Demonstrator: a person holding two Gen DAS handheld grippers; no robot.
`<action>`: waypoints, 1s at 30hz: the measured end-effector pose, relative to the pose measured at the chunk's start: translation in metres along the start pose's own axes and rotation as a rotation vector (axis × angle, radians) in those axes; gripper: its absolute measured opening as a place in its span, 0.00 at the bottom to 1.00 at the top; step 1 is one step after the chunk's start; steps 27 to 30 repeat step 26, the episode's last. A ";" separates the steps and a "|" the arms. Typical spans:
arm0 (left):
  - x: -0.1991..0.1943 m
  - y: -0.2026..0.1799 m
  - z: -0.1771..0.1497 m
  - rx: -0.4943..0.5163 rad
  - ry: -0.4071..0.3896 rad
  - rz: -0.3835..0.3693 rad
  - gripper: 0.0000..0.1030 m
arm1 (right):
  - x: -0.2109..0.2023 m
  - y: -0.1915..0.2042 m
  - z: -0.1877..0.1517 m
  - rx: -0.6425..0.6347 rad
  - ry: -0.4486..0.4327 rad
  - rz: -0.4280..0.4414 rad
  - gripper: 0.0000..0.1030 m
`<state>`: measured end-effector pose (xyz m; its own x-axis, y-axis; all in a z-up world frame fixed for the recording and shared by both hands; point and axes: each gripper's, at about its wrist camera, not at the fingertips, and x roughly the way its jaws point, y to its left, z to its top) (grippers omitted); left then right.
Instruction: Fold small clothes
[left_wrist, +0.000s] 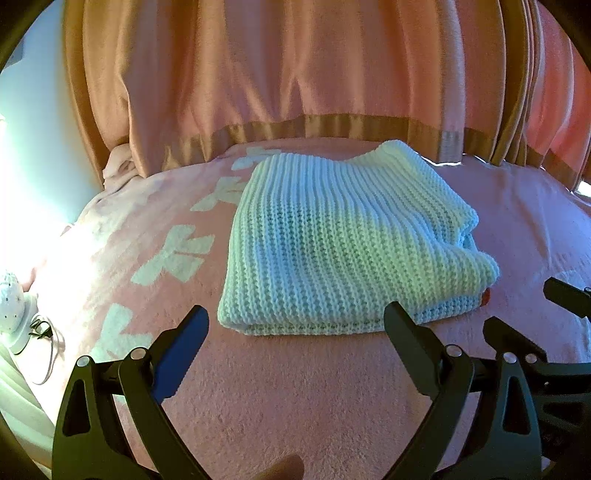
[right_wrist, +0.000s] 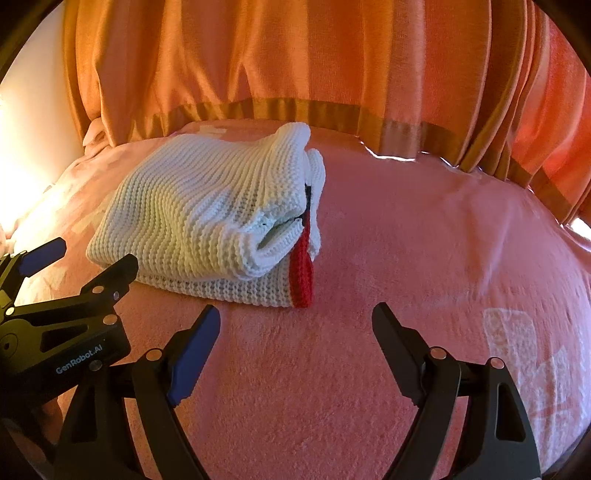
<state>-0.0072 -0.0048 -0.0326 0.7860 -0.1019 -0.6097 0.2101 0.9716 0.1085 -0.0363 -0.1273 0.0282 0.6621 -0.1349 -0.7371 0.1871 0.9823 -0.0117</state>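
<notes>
the left gripper (left_wrist: 295, 325) hovered with its fingers spread wide and empty, just short of the folded white knit sweater (left_wrist: 347, 240), which lay on the pink blanket (left_wrist: 295, 398) before the orange curtain (left_wrist: 295, 74). to its right, the right gripper (right_wrist: 295, 321) was likewise splayed and empty, near the sweater's red trim (right_wrist: 303, 273).

Pink bow-patterned blanket (left_wrist: 303, 391), folded white knit sweater (left_wrist: 343, 243) flat on it
</notes>
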 end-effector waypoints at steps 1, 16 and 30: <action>0.000 0.000 0.000 0.001 0.000 0.001 0.90 | 0.000 0.000 0.000 0.000 0.000 -0.001 0.79; -0.002 0.003 -0.002 -0.001 -0.034 0.038 0.90 | 0.002 0.004 0.000 0.001 -0.002 0.006 0.79; -0.002 0.005 -0.003 -0.009 -0.029 0.036 0.90 | 0.002 0.006 0.000 0.003 0.000 0.004 0.80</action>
